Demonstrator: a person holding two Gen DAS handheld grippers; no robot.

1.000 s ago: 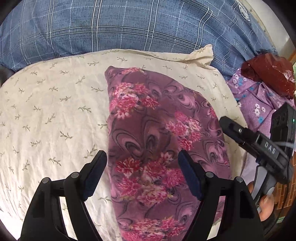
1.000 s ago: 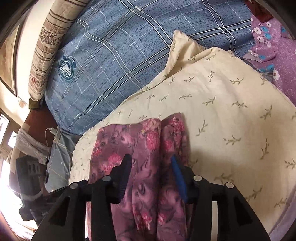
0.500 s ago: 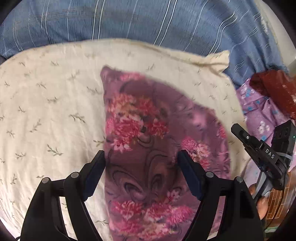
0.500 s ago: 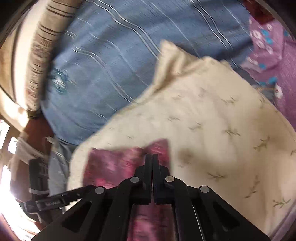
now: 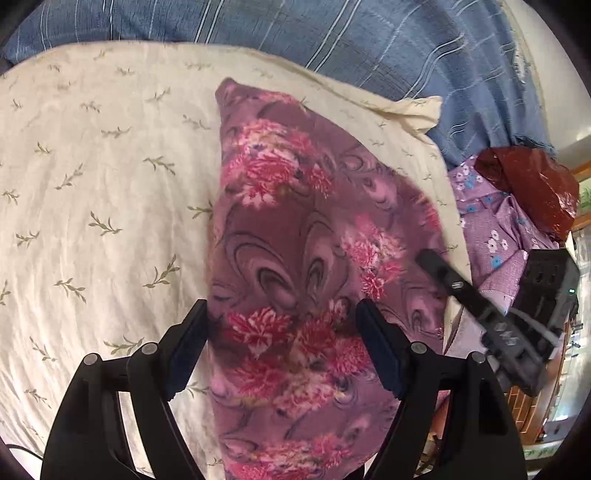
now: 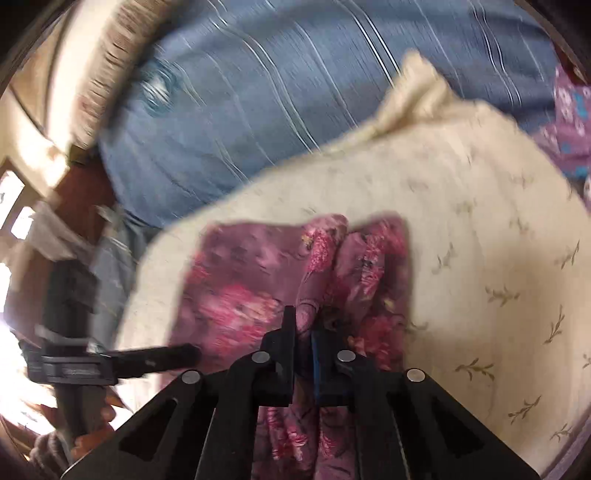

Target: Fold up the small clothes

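Note:
A purple garment with pink flowers (image 5: 295, 258) lies folded lengthwise on a cream pillow (image 5: 110, 184). My left gripper (image 5: 284, 332) hovers open just above its near part, one finger on each side, pads apart from the cloth. In the right wrist view the same garment (image 6: 240, 280) shows a raised ridge down its middle. My right gripper (image 6: 303, 332) is shut on that ridge of cloth. The right gripper's tip (image 5: 428, 258) also shows in the left wrist view at the garment's right edge. The left gripper (image 6: 184, 356) reaches in from the left in the right wrist view.
A blue plaid bedspread (image 5: 332, 33) lies beyond the pillow. A lilac flowered cloth (image 5: 491, 221) and a dark red bag (image 5: 532, 181) sit to the right. A striped bolster (image 6: 114, 55) and a dark floor (image 6: 85, 192) show at the bed's far left.
My right gripper's jaws went from open around the garment's middle ridge to shut on it. My left gripper sank closer to the garment and rolled a little, still open.

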